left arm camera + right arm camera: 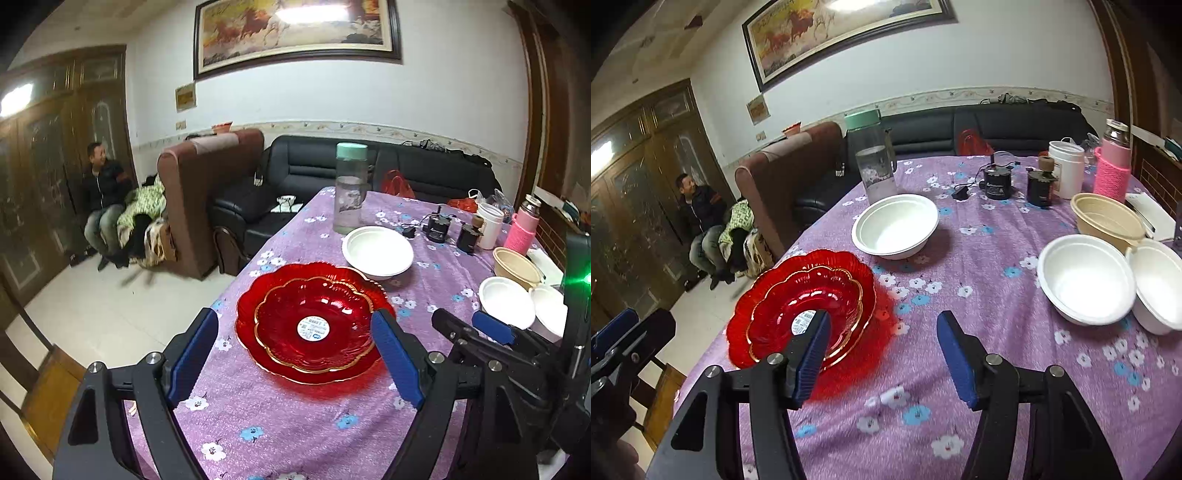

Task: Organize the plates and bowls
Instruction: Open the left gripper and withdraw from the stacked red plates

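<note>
Two red scalloped glass plates (314,321) lie stacked on the purple flowered tablecloth (295,424), the smaller gold-rimmed one on top. My left gripper (294,317) hovers open just in front of them, with nothing touching its blue pads. My right gripper (882,321) is open too, over bare cloth to the right of the red plates (801,306). A white bowl (895,225) sits beyond the plates. Two more white bowls (1086,277) (1160,288) and a beige bowl (1108,218) stand at the right.
A water bottle with a mint lid (873,158), two small black devices (997,182), a white cup (1065,168) and a pink-sleeved flask (1113,170) stand at the table's far end. The table edge (713,354) runs close by the red plates. A person (101,199) sits by sofas beyond.
</note>
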Tool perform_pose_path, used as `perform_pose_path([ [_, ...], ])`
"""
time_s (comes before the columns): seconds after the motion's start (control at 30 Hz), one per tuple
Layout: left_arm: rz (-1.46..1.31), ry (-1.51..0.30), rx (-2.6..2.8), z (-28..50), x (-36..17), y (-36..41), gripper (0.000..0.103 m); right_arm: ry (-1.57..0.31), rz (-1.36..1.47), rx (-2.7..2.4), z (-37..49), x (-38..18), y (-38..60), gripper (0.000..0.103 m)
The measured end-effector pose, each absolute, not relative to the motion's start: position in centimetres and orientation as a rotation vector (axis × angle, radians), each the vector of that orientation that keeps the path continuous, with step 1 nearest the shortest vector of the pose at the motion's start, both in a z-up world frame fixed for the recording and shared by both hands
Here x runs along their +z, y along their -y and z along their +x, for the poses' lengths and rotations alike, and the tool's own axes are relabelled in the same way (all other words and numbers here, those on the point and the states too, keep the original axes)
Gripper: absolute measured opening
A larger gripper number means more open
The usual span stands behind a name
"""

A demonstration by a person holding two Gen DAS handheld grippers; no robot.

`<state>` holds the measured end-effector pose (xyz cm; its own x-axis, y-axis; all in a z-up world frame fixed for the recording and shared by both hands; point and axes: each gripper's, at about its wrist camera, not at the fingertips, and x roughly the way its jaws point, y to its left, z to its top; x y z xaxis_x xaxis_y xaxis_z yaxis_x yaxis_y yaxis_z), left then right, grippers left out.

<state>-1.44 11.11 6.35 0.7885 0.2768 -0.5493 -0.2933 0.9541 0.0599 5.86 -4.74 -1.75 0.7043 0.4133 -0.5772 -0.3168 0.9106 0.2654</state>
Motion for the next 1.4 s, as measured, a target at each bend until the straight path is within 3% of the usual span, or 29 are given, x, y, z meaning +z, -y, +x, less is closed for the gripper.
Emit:
perform_pose_path([
  [0.5, 0.051, -0.589, 0.279, -1.4, 6.7, -7.6, 0.089, -0.669, 0.182, 0.39, 4.6, -1.8, 7.2, 0.068],
  [1.4, 0.045, -0.749, 0.257, 2.8, 2.1, -8.0, 0.089, -0.763, 0.202, 0.381, 8.4, -4.6, 7.3, 0.071],
])
